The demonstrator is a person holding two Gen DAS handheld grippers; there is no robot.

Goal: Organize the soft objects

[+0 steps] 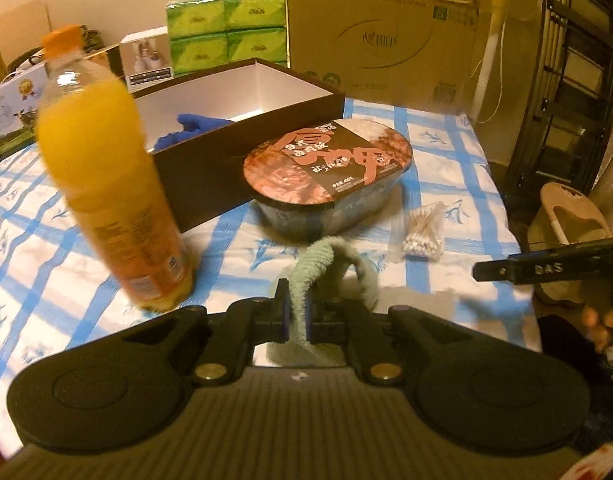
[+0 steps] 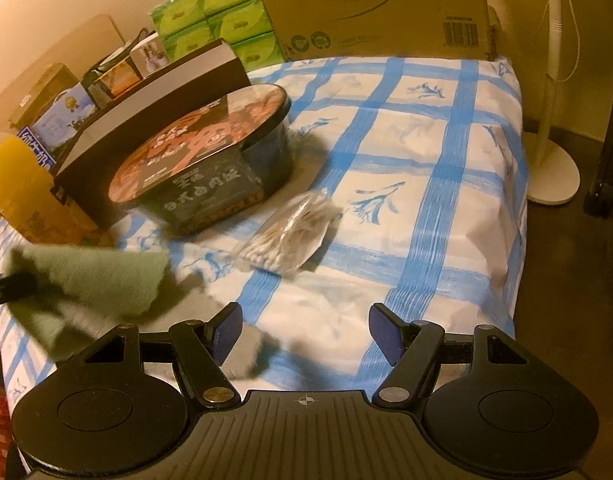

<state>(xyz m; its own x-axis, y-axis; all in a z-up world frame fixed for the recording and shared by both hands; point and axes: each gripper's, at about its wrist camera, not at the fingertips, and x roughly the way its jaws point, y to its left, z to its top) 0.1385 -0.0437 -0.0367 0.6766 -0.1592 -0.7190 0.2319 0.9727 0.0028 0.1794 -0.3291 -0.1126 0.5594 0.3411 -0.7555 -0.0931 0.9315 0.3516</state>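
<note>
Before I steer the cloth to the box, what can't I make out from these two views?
- Dark box interior: left wrist view, near wall and orange bottle hide most; only a blue item shows.
- Same box, right wrist view: only its outer wall shows.
- Green cloth: blurred; lower part hidden behind left gripper.
- Right gripper: open, nothing between fingers.

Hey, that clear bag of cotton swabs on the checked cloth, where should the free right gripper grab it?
Grip the bag of cotton swabs across its narrow middle, coming from above. It lies flat and slanted, so the open right gripper would likely need turning to straddle its long sides.
</note>
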